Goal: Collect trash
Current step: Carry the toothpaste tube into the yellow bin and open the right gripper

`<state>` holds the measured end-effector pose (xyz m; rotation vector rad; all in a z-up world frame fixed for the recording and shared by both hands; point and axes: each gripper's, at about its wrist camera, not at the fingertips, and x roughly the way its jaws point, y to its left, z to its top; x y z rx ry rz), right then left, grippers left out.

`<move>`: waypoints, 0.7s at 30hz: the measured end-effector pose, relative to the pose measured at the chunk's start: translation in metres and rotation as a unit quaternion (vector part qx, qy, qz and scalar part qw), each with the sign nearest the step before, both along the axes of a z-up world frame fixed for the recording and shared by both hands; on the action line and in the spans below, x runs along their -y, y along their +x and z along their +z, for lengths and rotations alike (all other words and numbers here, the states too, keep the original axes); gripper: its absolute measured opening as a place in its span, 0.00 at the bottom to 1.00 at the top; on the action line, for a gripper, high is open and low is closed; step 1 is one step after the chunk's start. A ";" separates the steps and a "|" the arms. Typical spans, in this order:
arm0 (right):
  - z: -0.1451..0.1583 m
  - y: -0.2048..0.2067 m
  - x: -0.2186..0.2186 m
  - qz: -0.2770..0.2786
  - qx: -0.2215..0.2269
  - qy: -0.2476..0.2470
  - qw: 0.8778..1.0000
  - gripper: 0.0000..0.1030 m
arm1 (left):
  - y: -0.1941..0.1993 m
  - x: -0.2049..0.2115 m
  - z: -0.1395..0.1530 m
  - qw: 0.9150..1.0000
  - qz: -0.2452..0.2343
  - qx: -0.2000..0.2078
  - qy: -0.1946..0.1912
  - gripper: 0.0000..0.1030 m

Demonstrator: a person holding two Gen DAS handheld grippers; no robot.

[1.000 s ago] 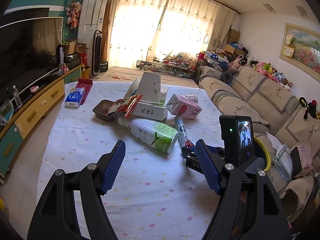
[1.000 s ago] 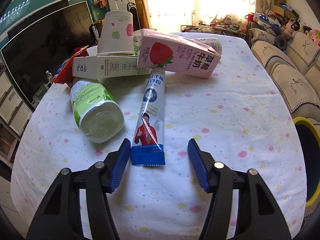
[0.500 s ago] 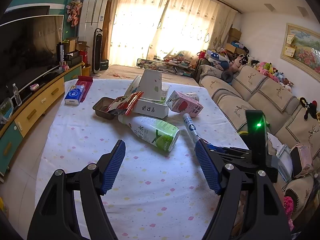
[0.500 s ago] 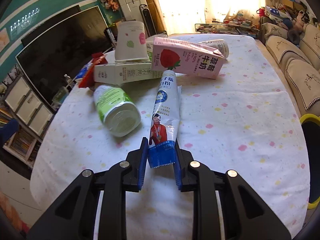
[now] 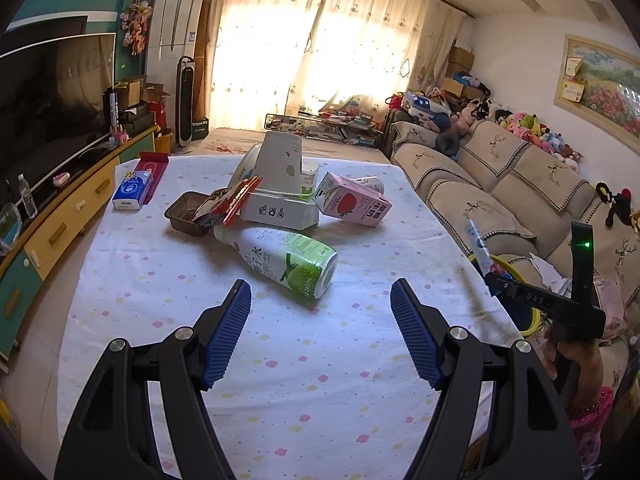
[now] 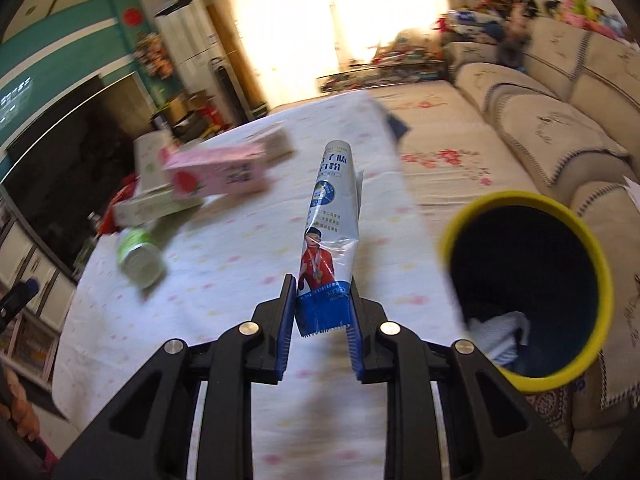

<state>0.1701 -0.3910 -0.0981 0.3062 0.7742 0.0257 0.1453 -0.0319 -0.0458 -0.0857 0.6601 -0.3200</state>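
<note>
Your right hand-held gripper (image 6: 322,322) is clamped on the blue bottom seam of the long sachet (image 6: 328,236), which sticks up and away from the pads, clear of the bench (image 6: 224,248). The yellow-rimmed bin (image 6: 600,280) sits just right of it, off the bench edge, between bench and sofa (image 6: 552,128), with some crumpled white stuff in the bottom. In the left view the sachet (image 5: 478,246) shows over the bench's right edge, your hand (image 5: 572,354) under the rig. Your left hand-held gripper (image 5: 320,332) has its jaws wide apart, nothing between them, hovering over bare cloth. Directly ahead of it: the green-labelled bottle (image 5: 280,258) lying on its side, base toward you. Behind that the pile: white carton (image 5: 280,210) with a paper cup (image 5: 282,168) on top, pink strawberry milk carton (image 5: 354,204) to the right, red wrapper (image 5: 236,200) leaning over a foil tray (image 5: 186,212) to the left. Blue tissue pack (image 5: 132,192) sits apart near the far left corner. The right view is motion-blurred, so pile detail there is unreliable.
</note>
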 end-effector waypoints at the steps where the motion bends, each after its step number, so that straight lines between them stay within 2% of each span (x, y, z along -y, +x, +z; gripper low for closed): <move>1: -0.002 -0.002 0.015 -0.021 -0.001 -0.003 1.000 0.22 | 0.001 0.003 -0.001 1.000 -0.001 -0.001 0.001 0.70; 7: -0.025 -0.002 0.074 -0.105 -0.030 -0.022 0.994 0.22 | 0.010 0.018 -0.007 1.000 -0.011 -0.010 0.010 0.70; 14: -0.053 0.003 0.112 -0.152 -0.060 -0.044 0.986 0.23 | 0.022 0.031 -0.016 0.999 -0.013 -0.024 0.019 0.70; 15: -0.055 0.003 0.115 -0.157 -0.062 -0.046 0.985 0.23 | 0.024 0.032 -0.018 0.999 -0.012 -0.026 0.021 0.70; 17: -0.060 0.004 0.123 -0.164 -0.064 -0.042 0.984 0.36 | 0.026 0.033 -0.019 0.999 -0.010 -0.027 0.024 0.70; 21: -0.064 0.001 0.128 -0.168 -0.062 -0.043 0.983 0.36 | 0.034 0.030 -0.021 0.999 0.001 -0.027 0.031 0.70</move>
